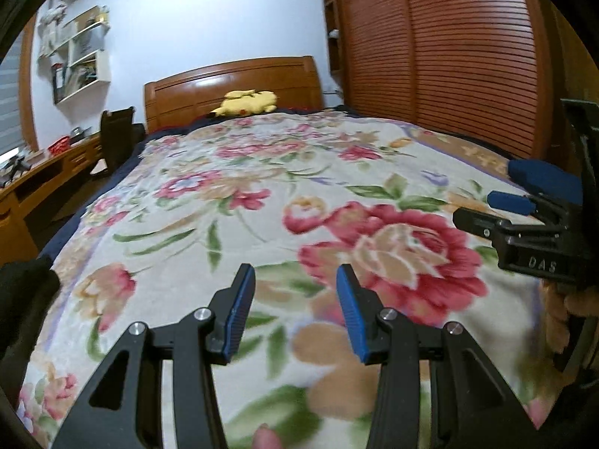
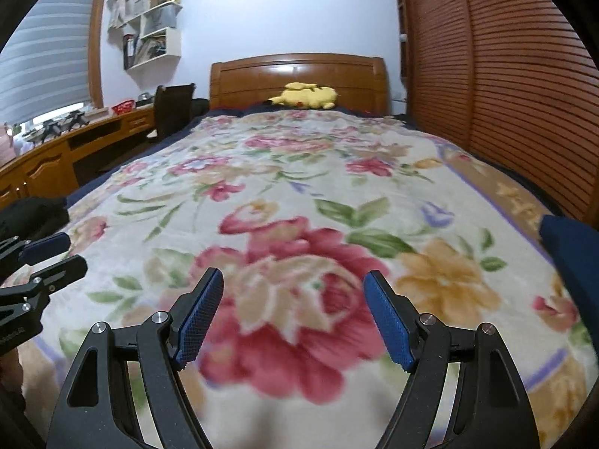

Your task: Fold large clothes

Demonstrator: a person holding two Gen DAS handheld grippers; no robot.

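Overhead, both grippers hung empty, jaws apart: left gripper (image 1: 295,280), right gripper (image 2: 294,280). Dark clothing (image 2: 32,211) lay at nine o'clock on the floral blanket (image 2: 337,157); best approached low, pinching one edge.

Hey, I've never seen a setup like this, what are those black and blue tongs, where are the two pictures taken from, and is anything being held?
There is no robot. A person carries a hand-held gripper in each hand, each with a camera looking along its two blue-padded fingers. One picture looks past the left hand-held gripper, the other past the right hand-held gripper. Both are open over a floral blanket spread on a bed, and neither holds anything. A yellow plush toy lies by the wooden headboard. Dark blue cloth shows at the right edge.
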